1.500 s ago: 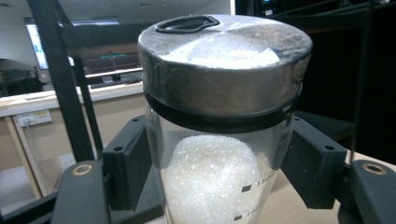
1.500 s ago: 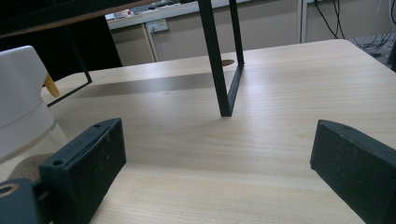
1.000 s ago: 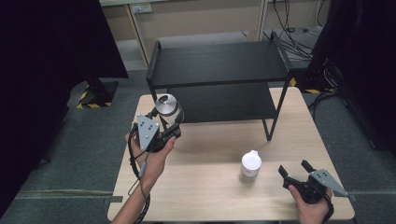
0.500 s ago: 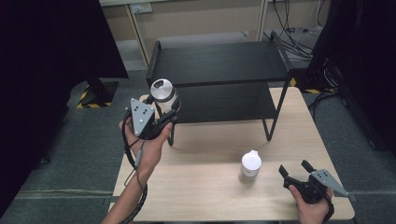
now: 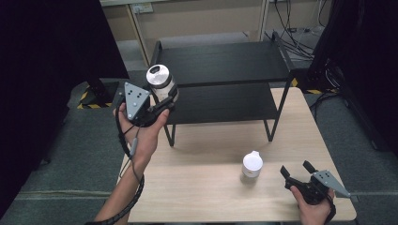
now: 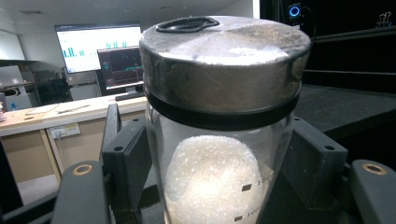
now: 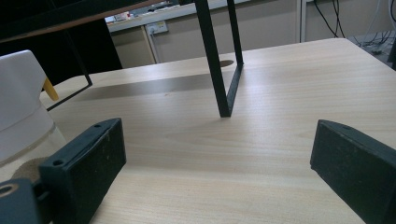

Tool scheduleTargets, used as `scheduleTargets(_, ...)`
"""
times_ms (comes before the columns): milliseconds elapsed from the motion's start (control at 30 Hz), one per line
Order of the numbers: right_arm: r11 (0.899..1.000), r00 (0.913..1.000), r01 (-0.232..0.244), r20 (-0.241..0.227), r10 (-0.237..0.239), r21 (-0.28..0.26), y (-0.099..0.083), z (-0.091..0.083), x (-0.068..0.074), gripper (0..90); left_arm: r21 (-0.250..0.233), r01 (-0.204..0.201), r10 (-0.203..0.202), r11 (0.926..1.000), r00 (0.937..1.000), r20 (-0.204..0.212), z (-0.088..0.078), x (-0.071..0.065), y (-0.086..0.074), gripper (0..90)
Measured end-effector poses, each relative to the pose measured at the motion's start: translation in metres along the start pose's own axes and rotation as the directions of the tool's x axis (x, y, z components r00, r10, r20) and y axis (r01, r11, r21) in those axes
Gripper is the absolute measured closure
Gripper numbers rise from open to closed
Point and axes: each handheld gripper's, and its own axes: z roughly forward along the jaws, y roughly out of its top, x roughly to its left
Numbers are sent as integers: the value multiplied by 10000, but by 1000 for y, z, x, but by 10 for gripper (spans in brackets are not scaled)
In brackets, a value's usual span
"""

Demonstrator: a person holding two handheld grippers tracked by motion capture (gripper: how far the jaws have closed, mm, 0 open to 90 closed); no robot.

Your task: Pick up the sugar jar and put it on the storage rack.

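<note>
Nearest me, at the near right corner of the table (image 5: 211, 187), the right tool (image 5: 296, 173) rests low in the person's hand with its jaws spread wide and nothing between them; just to its left stands a small white-capped jar (image 5: 252, 164), upright on the wood, well apart from the work in hand.

Further off, at the table's left edge, the left tool (image 5: 165, 101) is held up in the air, its jaws pressed against the sides of a glass jar (image 5: 159, 82) with a metal lid (image 6: 224, 51); the jar sits level with the front left corner of the black two-tier shelf (image 5: 220, 61), about the height of its top board, touching neither board as far as I can tell. White granules (image 6: 212, 182) fill the lower part of it.

The risk, as I judge it: the jaws grip smooth curved glass below the lid, so a jolt or a knock against the shelf's front rail could let the jar slip or twist; a tilt would also send the granules sliding and shift the weight.

The jar's long axis runs bottom to lid, close to vertical; the lid points up, leaning slightly toward the camera overhead.
</note>
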Motion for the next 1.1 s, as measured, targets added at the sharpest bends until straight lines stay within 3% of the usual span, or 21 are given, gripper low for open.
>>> scheduleTargets(533, 10000, 10000, -28, 3, 28, -14, 0, 0, 0, 36, 141, 231, -228, 9996, 9995, -238, 21, 8, 26, 301)
scheduleTargets(1100, 10000, 10000, -76, -33, 76, -45, -1, 0, -1, 36, 671, -284, 334, 9973, 9967, -745, 60, 2, 41, 301)
